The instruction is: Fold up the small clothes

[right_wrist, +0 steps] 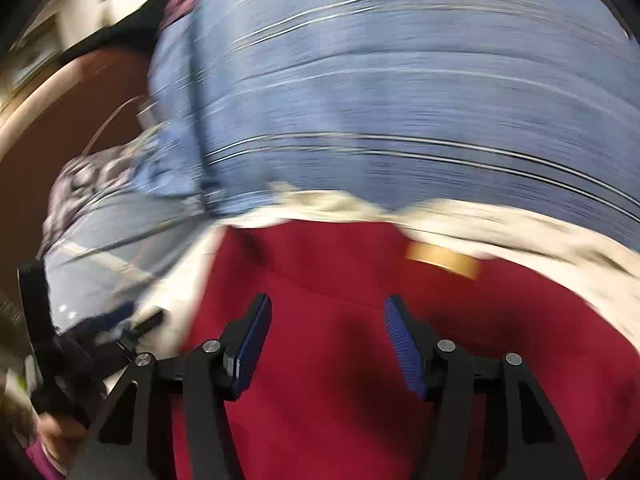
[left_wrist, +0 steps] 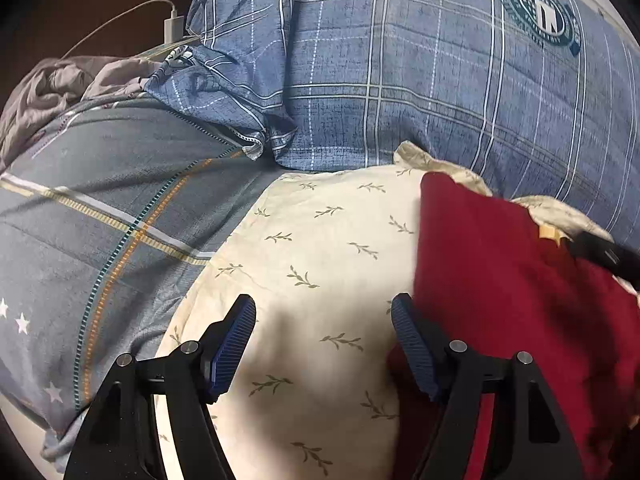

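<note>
I find both grippers empty, jaws apart: left gripper (left_wrist: 323,344) beside the red garment (left_wrist: 500,280), right gripper (right_wrist: 326,344) above it on the cream sheet (left_wrist: 320,240). Pinch matching edges, fold squarely.

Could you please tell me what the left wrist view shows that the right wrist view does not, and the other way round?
Only the left wrist view shows the star-printed grey bedding, the round emblem and the leaf print on the cream cloth. Only the right wrist view, which is blurred, shows a hand on the left gripper. Both share the red garment, the blue plaid quilt, the white charger and open jaws.
</note>
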